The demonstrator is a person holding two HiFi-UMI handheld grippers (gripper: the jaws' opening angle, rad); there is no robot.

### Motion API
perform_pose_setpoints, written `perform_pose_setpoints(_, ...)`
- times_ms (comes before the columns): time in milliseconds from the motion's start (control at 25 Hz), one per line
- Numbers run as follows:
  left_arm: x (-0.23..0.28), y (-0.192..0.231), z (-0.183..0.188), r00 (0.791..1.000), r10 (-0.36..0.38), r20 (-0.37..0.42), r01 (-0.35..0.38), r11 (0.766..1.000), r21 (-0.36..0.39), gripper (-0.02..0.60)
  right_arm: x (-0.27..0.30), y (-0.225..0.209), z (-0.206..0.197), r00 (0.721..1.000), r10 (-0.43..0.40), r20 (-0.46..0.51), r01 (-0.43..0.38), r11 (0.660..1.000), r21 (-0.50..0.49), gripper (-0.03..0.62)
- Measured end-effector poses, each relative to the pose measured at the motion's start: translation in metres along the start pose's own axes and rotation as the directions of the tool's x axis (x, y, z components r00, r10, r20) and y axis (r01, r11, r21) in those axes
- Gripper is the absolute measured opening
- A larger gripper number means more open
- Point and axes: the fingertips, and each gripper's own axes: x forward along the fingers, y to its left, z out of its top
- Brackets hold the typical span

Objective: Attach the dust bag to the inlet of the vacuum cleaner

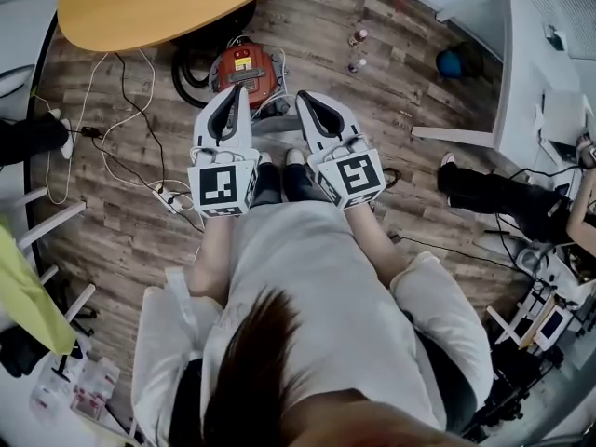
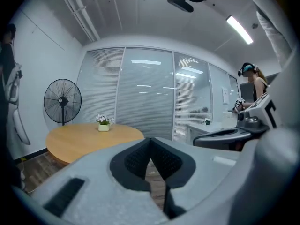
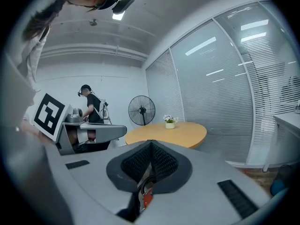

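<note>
The red vacuum cleaner [image 1: 244,71] stands on the wood floor by my feet, its black hose [image 1: 191,68] coiled beside it. A sliver of its red body [image 3: 146,199] shows below the right jaws. No dust bag can be made out in any view. My left gripper [image 1: 238,93] and right gripper [image 1: 305,101] are held side by side high above the vacuum. Both point nearly level across the room. The left gripper [image 2: 150,142] is shut with nothing in it. The right gripper [image 3: 150,145] is also shut and empty.
A round wooden table [image 1: 158,3] stands just beyond the vacuum, with a small flower pot [image 2: 103,123] on it and a standing fan [image 2: 62,100] behind. A power strip [image 1: 168,196] and cables lie at the left. A white desk [image 1: 521,73] and another person's legs [image 1: 494,194] are at the right.
</note>
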Motion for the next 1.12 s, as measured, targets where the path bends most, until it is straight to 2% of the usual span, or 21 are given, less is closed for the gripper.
perform_pose_setpoints(240, -0.012, -0.007, 0.020, 1.000, -0.017, 0.017, 0.017, 1.000, 0.013, 0.015, -0.011, 0.014, 0.023, 0.999, 0.034, 0.031, -0.034, 0.999, -0.007, 0.003)
perform_pose_setpoints(440, -0.026, -0.017, 0.030, 0.999, -0.038, 0.039, 0.040, 0.998, -0.045, 0.017, -0.026, 0.024, 0.033, 0.999, 0.035, 0.036, -0.035, 0.999, -0.010, 0.003)
perform_pose_setpoints(640, -0.046, -0.029, 0.036, 0.997, -0.039, 0.065, 0.044, 0.997, -0.069, 0.015, -0.045, 0.036, 0.034, 0.998, 0.052, 0.032, -0.051, 0.998, -0.033, 0.003)
perform_pose_setpoints(840, -0.064, -0.040, 0.039, 0.996, -0.037, 0.078, 0.041, 0.998, -0.055, 0.017, -0.064, 0.040, 0.029, 0.998, 0.058, 0.021, -0.057, 0.998, -0.029, 0.003)
perform_pose_setpoints(1000, -0.080, -0.050, 0.034, 0.996, -0.052, 0.070, 0.054, 0.998, -0.035, 0.017, -0.079, 0.039, 0.024, 0.999, 0.035, 0.006, -0.035, 0.999, -0.017, 0.003)
perform_pose_setpoints(1120, -0.091, -0.054, 0.021, 0.997, -0.070, 0.032, 0.071, 0.997, -0.040, 0.015, -0.080, 0.035, 0.021, 1.000, 0.015, -0.016, -0.016, 1.000, -0.007, 0.003)
